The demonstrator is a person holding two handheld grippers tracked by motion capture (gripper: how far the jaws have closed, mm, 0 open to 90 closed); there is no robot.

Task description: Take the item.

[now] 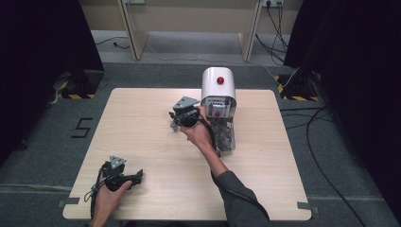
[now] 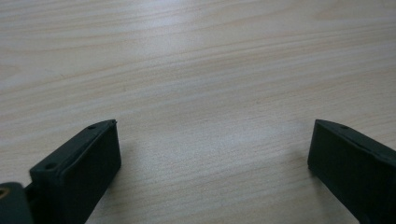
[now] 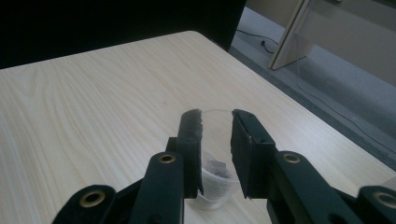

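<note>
Two black jaws of the right gripper (image 3: 215, 122) squeeze a small clear cup (image 3: 214, 179). The cup is held up above the surface (image 3: 93, 102), and something small and dark sits at its bottom. In the high view, the right gripper (image 1: 182, 117) is near the middle of the surface, just beside the white machine (image 1: 218, 87) with the red button on top.

The cup looks thin and soft. If the jaws press too hard, it could bend or crack. If they let go a little, it could slip out and drop. If the hand tips, the small bits inside could spill.

The right hand (image 1: 198, 134) reaches far forward, with the arm stretched out from the grey sleeve (image 1: 239, 198). The gripper points away from the machine, to the left.

The left gripper (image 1: 126, 178) rests low at the near left edge of the surface. Its jaws are spread wide apart and hold nothing.
</note>
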